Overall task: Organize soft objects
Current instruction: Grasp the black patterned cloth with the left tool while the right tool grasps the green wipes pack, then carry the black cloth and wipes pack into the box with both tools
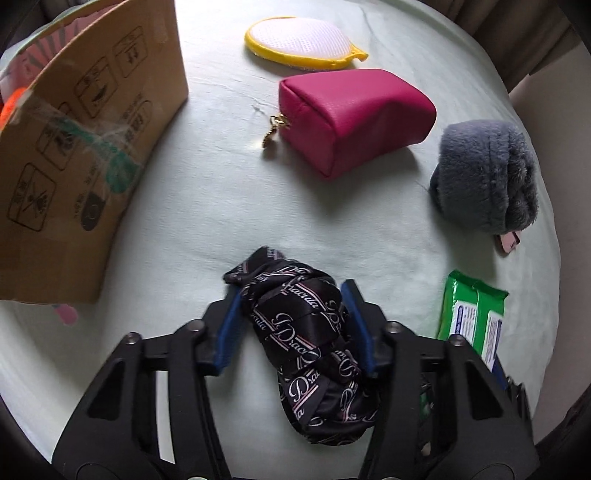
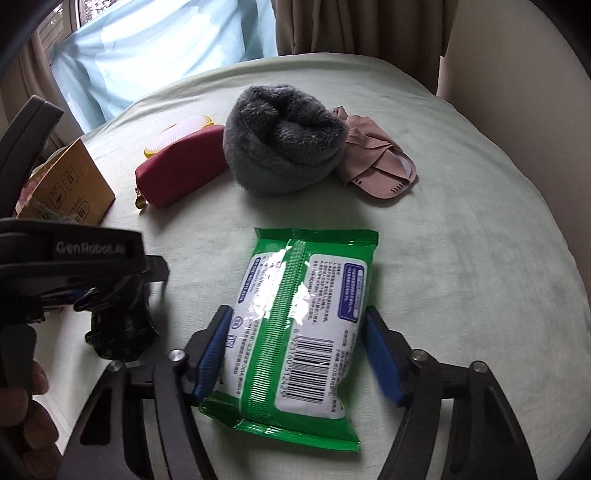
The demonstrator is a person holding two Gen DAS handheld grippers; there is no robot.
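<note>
My left gripper (image 1: pixel 293 299) is shut on a black printed cloth bundle (image 1: pixel 310 343), held between its blue pads just above the pale green bedsheet (image 1: pixel 207 206). In the right wrist view the bundle (image 2: pixel 118 325) hangs from the left gripper (image 2: pixel 110 291). My right gripper (image 2: pixel 297 332) is open, its blue pads either side of a green wet-wipes pack (image 2: pixel 295 328) that lies on the sheet; the left pad touches it, the right pad stands apart. The pack's edge shows in the left wrist view (image 1: pixel 471 317).
A cardboard box (image 1: pixel 77 147) stands at the left. A magenta pouch (image 1: pixel 351 118), a yellow-rimmed mesh pad (image 1: pixel 303 42) and a grey fluffy item (image 1: pixel 484 173) lie further out. A pink fabric piece (image 2: pixel 376 162) lies behind the grey item. Curtains (image 2: pixel 362 26) hang beyond the bed.
</note>
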